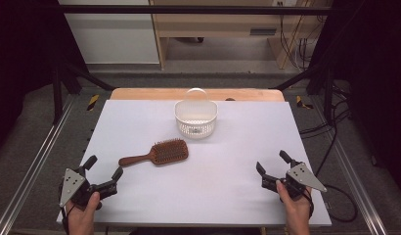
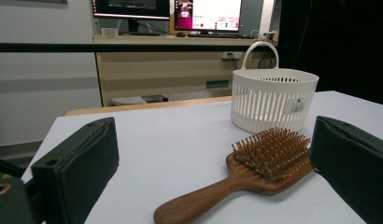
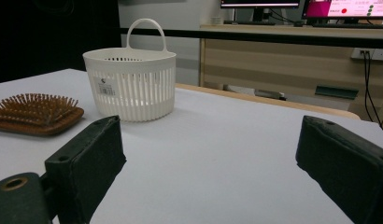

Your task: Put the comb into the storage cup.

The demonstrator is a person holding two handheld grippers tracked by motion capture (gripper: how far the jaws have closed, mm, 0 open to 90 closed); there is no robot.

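- High view: both grippers rest at the near edge of the table (image 1: 140,117), jaws spread wide, holding nothing. Left gripper (image 1: 104,169) sits nearest the hairbrush (image 1: 157,153); right gripper (image 1: 273,163) is well apart from it.
- I judge the step in hand is reaching for the hairbrush. Best approach: left gripper low, jaws straddling the narrow handle, closing square across it.
- Hairbrush: brown wood, bristles up, lying flat in front of the white basket (image 1: 196,117), handle toward the left gripper.

One wooden hairbrush (image 1: 157,152); one white basket (image 1: 196,117); two hand-held grippers, left hand-held gripper (image 1: 103,169) and right hand-held gripper (image 1: 272,162).
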